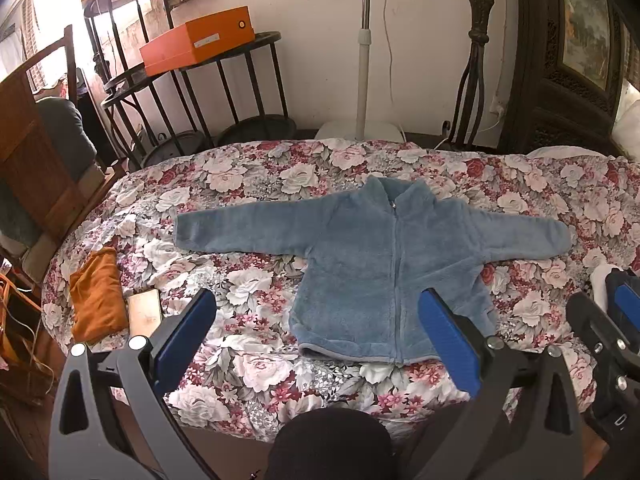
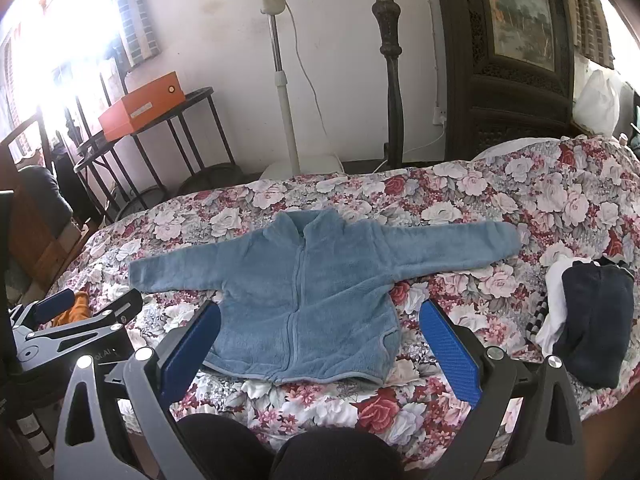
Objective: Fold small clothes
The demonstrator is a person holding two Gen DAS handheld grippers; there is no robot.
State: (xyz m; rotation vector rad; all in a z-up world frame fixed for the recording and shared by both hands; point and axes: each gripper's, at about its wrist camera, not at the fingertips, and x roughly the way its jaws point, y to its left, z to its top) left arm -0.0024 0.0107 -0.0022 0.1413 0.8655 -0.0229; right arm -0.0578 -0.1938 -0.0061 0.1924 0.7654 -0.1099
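Fleece jacket point(image 1: 384, 264) lies zipped and fully spread mid-bed with sleeves out, no fold begun, and I'm hovering my left gripper point(image 1: 320, 320) and right gripper point(image 2: 320, 324) wide open, empty, above its hem at the near edge.

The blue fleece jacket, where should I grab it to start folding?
Probably the cuffs. The blue fleece jacket lies flat, zipped, sleeves spread wide. Bring the open left gripper to its left sleeve cuff from outside, the right gripper likewise.
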